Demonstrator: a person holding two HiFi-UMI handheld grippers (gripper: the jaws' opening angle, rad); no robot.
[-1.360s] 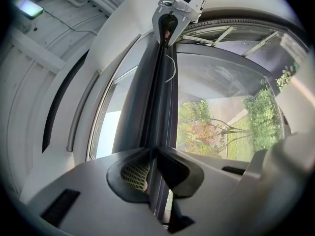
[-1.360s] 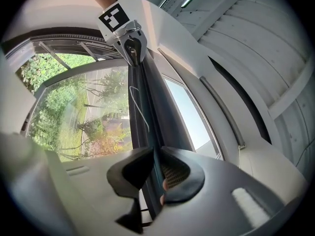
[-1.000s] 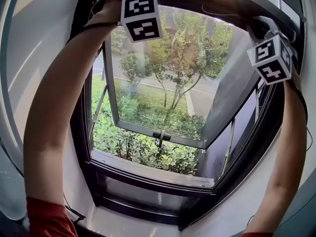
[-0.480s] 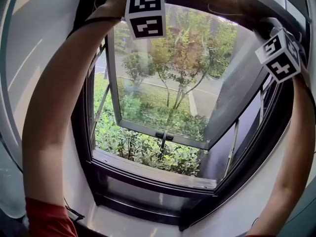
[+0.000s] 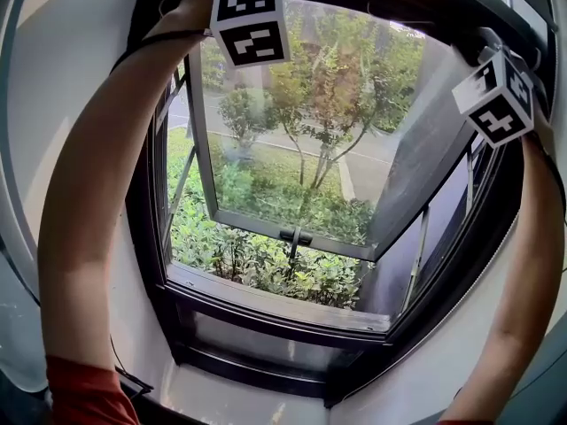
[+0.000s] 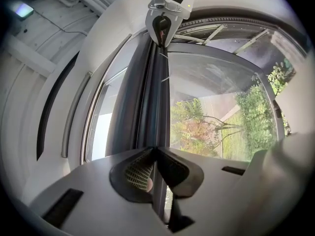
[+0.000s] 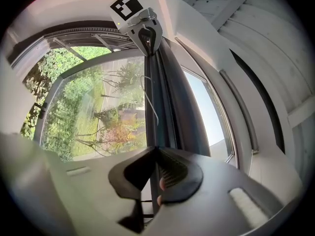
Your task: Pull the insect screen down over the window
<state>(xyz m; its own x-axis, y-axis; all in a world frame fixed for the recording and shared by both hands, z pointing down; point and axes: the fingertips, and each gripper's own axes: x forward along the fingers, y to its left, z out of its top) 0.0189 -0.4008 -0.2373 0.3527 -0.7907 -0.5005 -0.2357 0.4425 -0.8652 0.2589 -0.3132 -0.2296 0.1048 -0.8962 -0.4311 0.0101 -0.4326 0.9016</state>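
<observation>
Grip closed on the rt side. Left gripper [image 6: 156, 150], up at the left end of the window's top, had its jaws almost together, nipped on the dark pull bar [image 6: 154, 95] of the insect screen. No mesh showed below the bar, so the screen looked fully rolled up, w/ the window frame [image 5: 266, 306] and far tilted-out sash [image 5: 292, 230] uncovered. Right gripper [image 7: 156, 150], at the right end, had just been closing and pinched the same bar. Both ends seemed held, so an even pull down could prob begin
</observation>
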